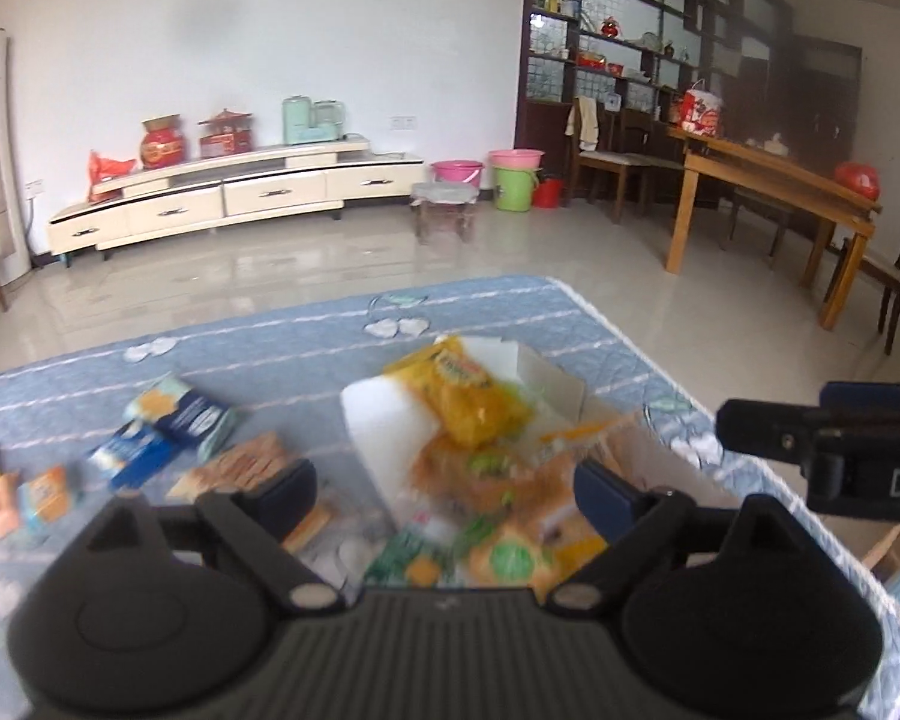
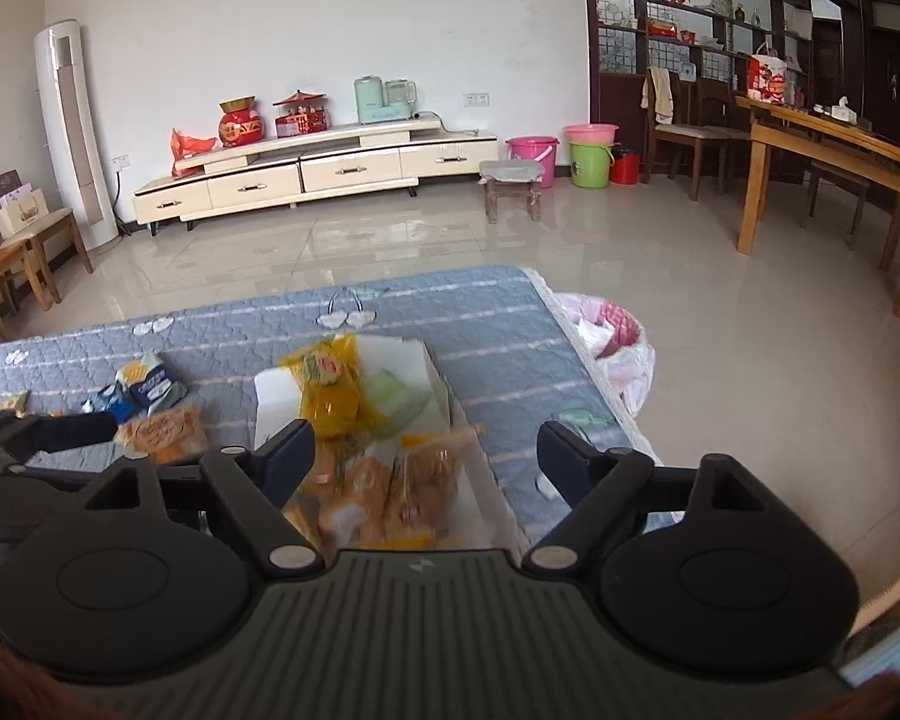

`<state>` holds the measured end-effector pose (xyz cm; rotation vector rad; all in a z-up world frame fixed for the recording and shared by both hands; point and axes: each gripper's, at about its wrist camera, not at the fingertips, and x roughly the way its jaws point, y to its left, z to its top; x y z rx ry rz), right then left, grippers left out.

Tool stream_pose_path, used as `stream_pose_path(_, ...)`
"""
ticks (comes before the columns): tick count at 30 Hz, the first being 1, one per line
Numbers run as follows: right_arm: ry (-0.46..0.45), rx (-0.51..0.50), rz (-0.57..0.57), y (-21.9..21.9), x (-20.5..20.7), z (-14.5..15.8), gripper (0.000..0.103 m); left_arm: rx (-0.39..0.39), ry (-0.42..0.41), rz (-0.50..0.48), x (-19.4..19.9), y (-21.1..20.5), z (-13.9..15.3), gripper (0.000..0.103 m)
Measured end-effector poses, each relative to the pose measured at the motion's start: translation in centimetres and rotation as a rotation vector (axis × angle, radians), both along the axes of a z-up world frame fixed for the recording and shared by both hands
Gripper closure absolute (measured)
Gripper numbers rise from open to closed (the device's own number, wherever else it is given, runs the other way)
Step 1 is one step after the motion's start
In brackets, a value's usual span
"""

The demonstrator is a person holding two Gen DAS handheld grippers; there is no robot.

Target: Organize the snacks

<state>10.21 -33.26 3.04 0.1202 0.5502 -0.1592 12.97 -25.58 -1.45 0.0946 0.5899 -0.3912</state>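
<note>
A white box (image 1: 378,420) (image 2: 276,396) lies on the blue quilted cover (image 1: 270,348), holding a yellow packet (image 1: 462,396) (image 2: 327,390) and several orange and green packets, blurred. My left gripper (image 1: 444,492) hovers over the box, open, with nothing gripped. My right gripper (image 2: 426,450) is open above the box's near end, also empty. One of its fingers (image 1: 750,429) shows at the right of the left wrist view. Loose on the cover to the left are blue packets (image 1: 174,420) (image 2: 150,387) and an orange cracker packet (image 1: 240,462) (image 2: 162,432).
Small packets (image 1: 42,498) lie at the cover's left edge. A bin lined with a pink and white bag (image 2: 612,342) stands by the cover's right edge. Beyond are tiled floor, a stool (image 2: 510,186), a cream cabinet (image 2: 330,171) and a wooden table (image 2: 840,138).
</note>
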Motion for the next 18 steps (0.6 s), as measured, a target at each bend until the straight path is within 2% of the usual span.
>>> stream_pose_path(2, 0.014, -0.002, -0.02, 0.3, -1.4, -0.2, 0.0, 0.012, -0.001, 0.021, -1.7, 0.4, 0.3, 0.001)
stream_pose_path(9, 0.076, -0.019, -0.042, 2.0, -6.1, -1.4, 0.0, 0.039, -0.004, 0.063, -6.3, 1.9, 0.9, 0.001)
stream_pose_path(18, 0.115, -0.024, -0.07, 3.1, -9.3, -2.4, 0.0, 0.062, 0.01, 0.087, -10.1, 2.1, 0.3, 0.001)
